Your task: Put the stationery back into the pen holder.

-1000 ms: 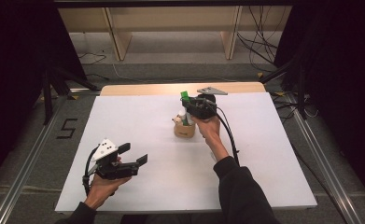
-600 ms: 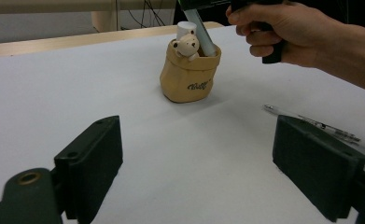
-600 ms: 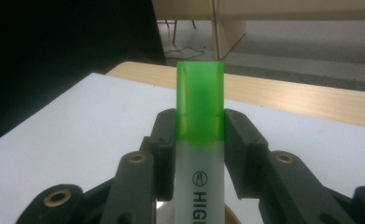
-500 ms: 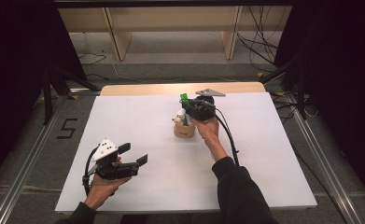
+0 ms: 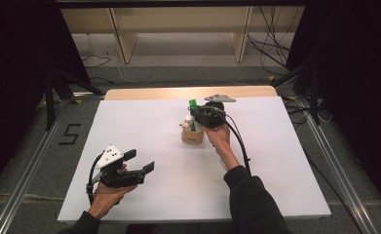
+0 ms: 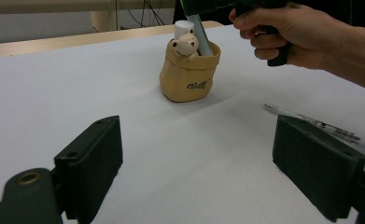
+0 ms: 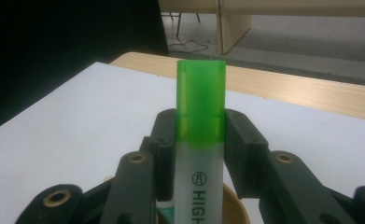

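Nothing is shifting between the earlier high views and this one: both hands are keeping their places, and the right jaws are holding the same width on the pen.

The white table (image 5: 144,122) is carrying the whole job, with its wooden far edge showing beyond the white sheet. Near its middle, slightly toward the far side, the tan holder (image 5: 192,135) is standing upright; it is shaped like a small sack with a bear figure (image 6: 186,45) peeping over its rim and a white cylinder (image 6: 185,28) standing inside.

The right gripper (image 5: 201,117) is hanging directly over the holder, its jaws pressed against either side of the green highlighter (image 7: 200,140). The highlighter is standing upright, green cap uppermost, its lower end already down inside the holder's mouth beside the white cylinder.

The left gripper (image 5: 142,162) is resting near the front left of the table, jaws spread wide and pinching nothing, well apart from the holder. A clear ballpoint pen (image 6: 313,122) is lying flat on the sheet, on the person's side of the holder.

Risks, in my judgement: the holder looks light and nothing is steadying it, so a sideways drag on release could tip it. The highlighter could also catch on the white cylinder or the bear and fail to seat fully.
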### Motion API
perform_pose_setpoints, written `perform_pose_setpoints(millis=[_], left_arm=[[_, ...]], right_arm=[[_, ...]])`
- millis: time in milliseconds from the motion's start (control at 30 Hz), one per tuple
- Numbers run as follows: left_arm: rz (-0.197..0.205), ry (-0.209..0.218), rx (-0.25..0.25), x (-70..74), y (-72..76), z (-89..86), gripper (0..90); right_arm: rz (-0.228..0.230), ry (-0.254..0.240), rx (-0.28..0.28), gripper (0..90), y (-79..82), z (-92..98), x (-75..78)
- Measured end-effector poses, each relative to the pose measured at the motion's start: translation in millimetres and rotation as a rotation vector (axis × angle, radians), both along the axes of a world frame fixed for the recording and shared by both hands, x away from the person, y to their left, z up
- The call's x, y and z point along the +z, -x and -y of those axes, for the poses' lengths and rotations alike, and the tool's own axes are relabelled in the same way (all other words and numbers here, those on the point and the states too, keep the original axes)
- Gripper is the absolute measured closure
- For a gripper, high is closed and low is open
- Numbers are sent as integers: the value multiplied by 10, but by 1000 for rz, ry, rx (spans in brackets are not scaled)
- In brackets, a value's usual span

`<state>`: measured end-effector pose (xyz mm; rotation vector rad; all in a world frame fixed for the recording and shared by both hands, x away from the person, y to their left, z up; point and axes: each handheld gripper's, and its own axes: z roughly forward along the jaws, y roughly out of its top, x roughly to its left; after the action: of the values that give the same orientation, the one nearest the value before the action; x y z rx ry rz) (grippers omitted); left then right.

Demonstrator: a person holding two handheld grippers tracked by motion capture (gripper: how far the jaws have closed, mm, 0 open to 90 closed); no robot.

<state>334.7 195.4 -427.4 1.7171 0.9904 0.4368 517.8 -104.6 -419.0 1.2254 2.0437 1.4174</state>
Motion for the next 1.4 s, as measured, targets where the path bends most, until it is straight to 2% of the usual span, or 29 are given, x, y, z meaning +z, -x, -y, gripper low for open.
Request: perform_pose_setpoints(millis=[100, 167, 500, 600, 767, 867, 1033, 1133, 1167, 1200, 1333, 1400], left_arm=[[0, -1, 0, 0, 1, 2, 155], [-1, -4, -1, 0, 2, 4, 155], [0, -5, -1, 1, 4, 2, 155], [0, -5, -2, 0, 5, 1, 155], [-2, -6, -3, -2, 6, 12, 155], [-2, -8, -4, -3, 6, 16, 155], [-3, -8, -4, -5, 2, 11, 155], [-2, -7, -3, -2, 6, 14, 155], [-3, -8, -3, -4, 4, 12, 155], [-3, -7, -3, -5, 4, 11, 155], [-3, -5, -2, -3, 6, 9, 155], [-3, -7, -3, -3, 5, 9, 155]], right_arm=[[8, 10, 1, 667, 14, 5, 13], [32, 17, -6, 667, 34, 5, 15], [32, -2, -10, 667, -4, 4, -28], [28, 25, 6, 665, 8, -14, -52], [18, 28, 6, 662, 23, 22, -46], [29, 74, -2, 655, 37, 37, -29], [18, 89, 11, 565, 53, 90, -1], [18, 75, 11, 526, 57, 114, 24], [16, 50, 18, 497, 73, 144, 61], [14, 46, 23, 479, 87, 156, 84], [12, 88, 60, 430, 174, 205, 185], [-8, 124, 82, 413, 223, 238, 231]])
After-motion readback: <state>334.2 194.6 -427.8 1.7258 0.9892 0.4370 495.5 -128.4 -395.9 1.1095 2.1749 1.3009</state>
